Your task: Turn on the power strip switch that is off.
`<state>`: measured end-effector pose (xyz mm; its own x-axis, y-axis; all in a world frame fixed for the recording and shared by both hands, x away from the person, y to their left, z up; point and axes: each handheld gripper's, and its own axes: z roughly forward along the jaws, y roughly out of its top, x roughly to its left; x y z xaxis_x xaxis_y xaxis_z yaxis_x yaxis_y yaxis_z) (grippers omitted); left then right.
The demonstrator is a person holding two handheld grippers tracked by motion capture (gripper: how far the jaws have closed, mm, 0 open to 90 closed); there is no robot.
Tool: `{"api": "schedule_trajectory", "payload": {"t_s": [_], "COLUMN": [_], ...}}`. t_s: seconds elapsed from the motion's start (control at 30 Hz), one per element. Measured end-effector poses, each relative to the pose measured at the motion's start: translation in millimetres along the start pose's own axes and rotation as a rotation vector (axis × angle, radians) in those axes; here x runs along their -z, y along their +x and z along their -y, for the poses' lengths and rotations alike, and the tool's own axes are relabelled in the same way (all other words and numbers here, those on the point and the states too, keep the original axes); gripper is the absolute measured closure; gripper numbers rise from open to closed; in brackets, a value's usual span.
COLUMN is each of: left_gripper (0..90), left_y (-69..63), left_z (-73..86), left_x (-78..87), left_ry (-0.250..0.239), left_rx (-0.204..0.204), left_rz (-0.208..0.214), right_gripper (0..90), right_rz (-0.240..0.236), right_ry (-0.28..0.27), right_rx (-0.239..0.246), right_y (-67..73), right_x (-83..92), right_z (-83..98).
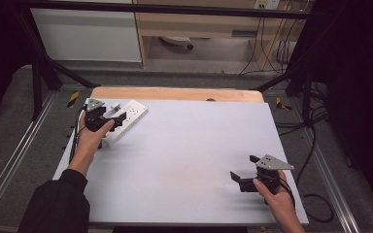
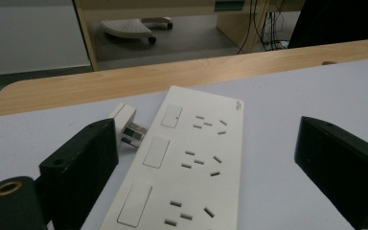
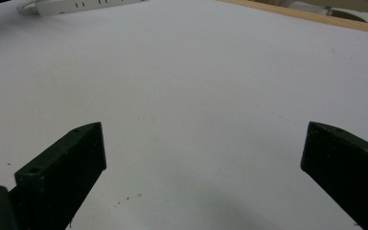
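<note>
A white power strip (image 1: 127,118) (image 2: 187,163) lies at the far left of the white table, its sockets and three switches facing up. A small white plug (image 2: 124,122) lies loose on the table beside its left edge, prongs toward the strip. My left gripper (image 1: 115,115) (image 2: 206,127) hovers over the strip's near end, open, with the strip below the gap and nothing pressed between the pads. My right gripper (image 1: 244,167) (image 3: 203,129) stands open at the front right over bare table. The strip (image 3: 81,5) also appears far off in the right gripper view.
A white sheet (image 1: 184,155) covers the table, with a wooden strip (image 1: 175,93) along the far edge. Black frame posts (image 1: 36,82) flank both sides. Cables (image 1: 315,145) trail off the right edge. A cabinet and a wheeled base stand behind.
</note>
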<state>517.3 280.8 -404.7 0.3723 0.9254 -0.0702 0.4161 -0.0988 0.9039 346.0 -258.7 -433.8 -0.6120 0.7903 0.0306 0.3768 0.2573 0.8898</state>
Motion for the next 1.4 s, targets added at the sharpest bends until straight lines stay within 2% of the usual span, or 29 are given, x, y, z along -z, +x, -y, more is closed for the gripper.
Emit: {"api": "schedule_trajectory", "payload": {"t_s": [0.13, 0.3, 0.53, 0.7, 1.13, 1.27, 1.4], "left_gripper": [6.4, 6.4, 6.4, 6.4, 6.4, 6.5, 6.5], "left_y": [-1.1, -3.4, -8.0, -12.1, -18.7, -19.4, -21.7], "left_z": [-0.6, -1.8, -5.7, -9.0, -17.8, -19.9, -19.4], "left_x": [0.1, 1.9, 8.4, 15.7, 48.1, 62.4, 74.9], "left_ry": [-0.005, -0.009, -0.018, -0.022, -0.028, -0.067, -0.077], "left_rx": [0.014, 0.012, 0.024, 0.006, 0.004, 0.022, 0.021], "left_rz": [0.002, 0.006, 0.031, 0.032, 0.05, 0.056, 0.066], "right_gripper": [2.3, 2.3, 2.3, 2.2, 2.3, 2.3, 2.3], "right_rz": [0.001, 0.0, 0.0, -0.002, -0.001, -0.001, -0.001], "right_ry": [-0.001, 0.0, 0.0, 0.001, 0.002, 0.002, 0.004], "right_rx": [0.002, 0.0, 0.0, -0.003, -0.003, 0.002, 0.0], "right_y": [-0.4, 0.1, 0.0, 0.5, 1.1, 1.0, 1.2], "right_x": [-0.2, -0.3, -0.4, -0.9, -1.0, -0.9, -1.1], "right_z": [0.1, 0.0, -0.1, -0.2, -0.4, -0.5, -0.3]}}
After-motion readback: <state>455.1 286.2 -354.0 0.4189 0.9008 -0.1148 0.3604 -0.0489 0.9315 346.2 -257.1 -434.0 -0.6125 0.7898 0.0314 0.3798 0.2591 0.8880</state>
